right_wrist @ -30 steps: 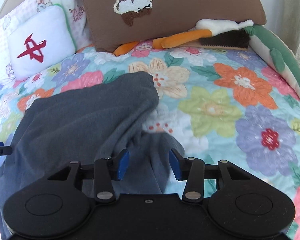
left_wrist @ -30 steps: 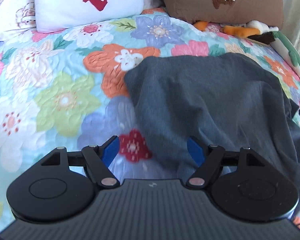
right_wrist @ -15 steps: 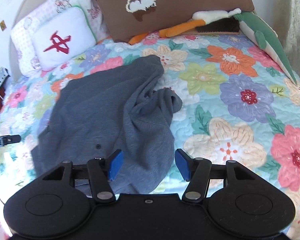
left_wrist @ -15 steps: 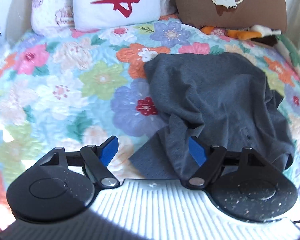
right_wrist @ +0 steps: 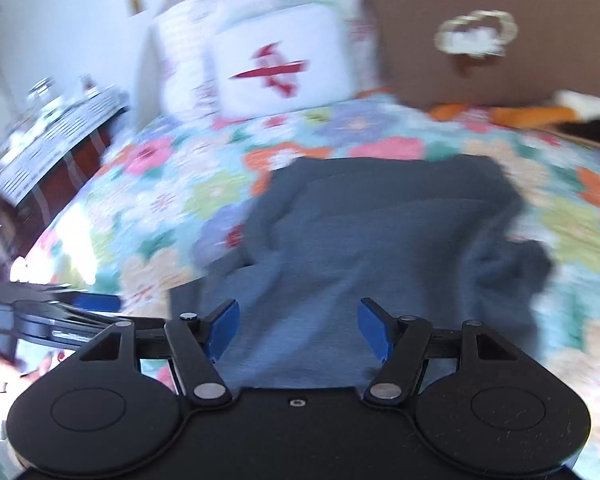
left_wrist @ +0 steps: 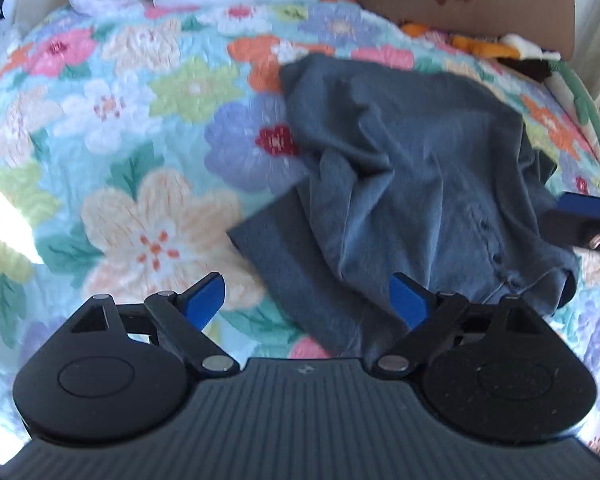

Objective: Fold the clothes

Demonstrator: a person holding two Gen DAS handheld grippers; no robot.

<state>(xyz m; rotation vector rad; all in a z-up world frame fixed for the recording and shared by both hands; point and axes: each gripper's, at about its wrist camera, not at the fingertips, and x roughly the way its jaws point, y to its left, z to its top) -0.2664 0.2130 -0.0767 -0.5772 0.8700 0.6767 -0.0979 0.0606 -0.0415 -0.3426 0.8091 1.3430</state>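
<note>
— Nearest the cameras, what are the tools doing?

— The left gripper (left_wrist: pixel 308 300) and right gripper (right_wrist: pixel 298 330) both have blue fingers (left_wrist: pixel 206 298) spread apart, holding nothing, above the rumpled dark grey knit garment (left_wrist: pixel 400 200).

— Where's that lying?

— Bunched on the floral quilted bed (left_wrist: pixel 140 140). It looks soft, light and floppy; I'd pinch its near hem corners.

— Beyond?

— A white cushion with a red mark (right_wrist: pixel 278 72).

red brush-stroke sign on white pillow (right_wrist: pixel 278 70), meaning unreadable
</note>
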